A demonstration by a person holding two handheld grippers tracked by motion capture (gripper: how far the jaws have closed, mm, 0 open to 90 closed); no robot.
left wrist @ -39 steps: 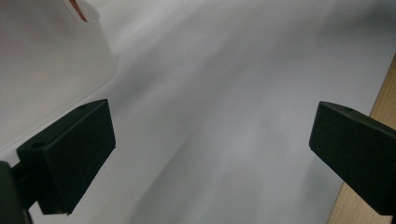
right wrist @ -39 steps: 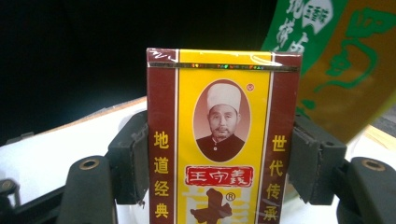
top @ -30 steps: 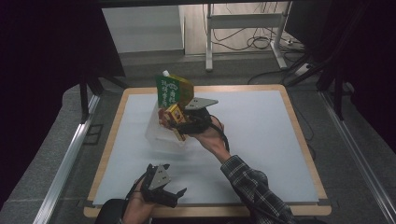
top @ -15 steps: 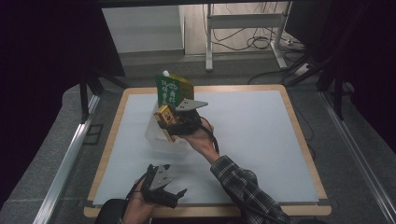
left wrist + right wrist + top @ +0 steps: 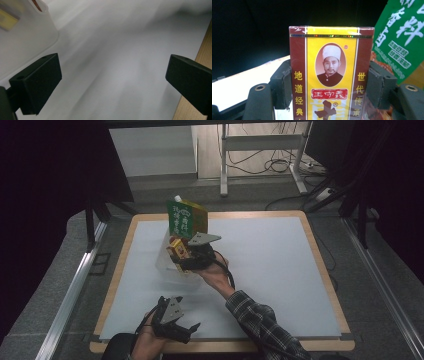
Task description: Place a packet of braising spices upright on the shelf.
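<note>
Desk: one, with a wooden rim and a pale sheet over its top; it carries everything below.
Bin: one clear plastic bin, standing on the left half of the desk; its white wall and rim also show at the upper left of the left gripper view.
Pouch: one green pouch with a white cap, upright at the far side of the bin; in the right gripper view its green face with white characters stands just behind and right of the box.
Box: one small yellow and dark-red box with a portrait and Chinese characters on its face; it is held upright above the bin, just in front of the pouch. Whether it touches the bin cannot be told.
Hand-held grippers: two.
Right hand-held gripper: clenched on the box, one pad on each narrow side; a hand and a plaid sleeve reach in from the lower right.
Left hand-held gripper: released, jaws wide apart with nothing between them; it is low over the near edge of the desk, well apart from the bin.
</note>
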